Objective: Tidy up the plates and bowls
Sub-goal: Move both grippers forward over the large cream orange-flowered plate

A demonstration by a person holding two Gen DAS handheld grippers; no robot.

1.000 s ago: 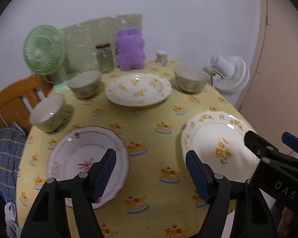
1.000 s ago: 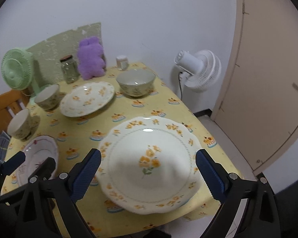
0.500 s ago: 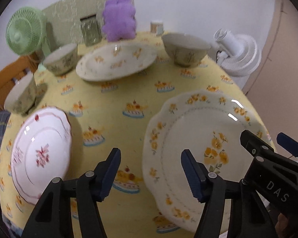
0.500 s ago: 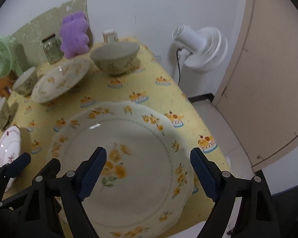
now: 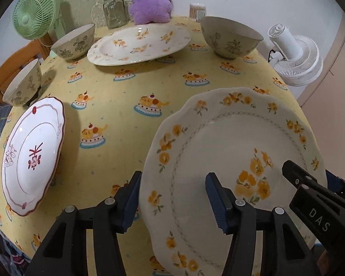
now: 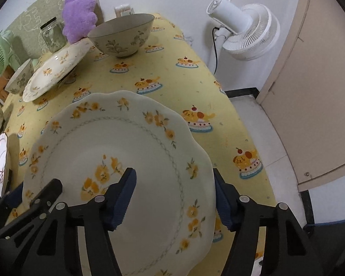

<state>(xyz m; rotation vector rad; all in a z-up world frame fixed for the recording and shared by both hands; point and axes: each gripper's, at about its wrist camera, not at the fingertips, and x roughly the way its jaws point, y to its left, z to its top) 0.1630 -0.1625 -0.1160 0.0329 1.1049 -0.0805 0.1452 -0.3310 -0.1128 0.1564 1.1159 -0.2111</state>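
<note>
Yellow-flowered plate (image 5: 237, 142) near rim cropped

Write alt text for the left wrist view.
The open left gripper straddles the left rim of a cream plate with yellow flowers, while the right gripper reaches in from the right. Farther off on the yellow tablecloth sit a red-trimmed plate, another floral plate and three bowls.

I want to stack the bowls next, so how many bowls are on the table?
3. One bowl sits at the far right near the white fan, one at the far left by the green fan, and one at the left edge above the pink-rimmed plate. None seems hidden.
</note>
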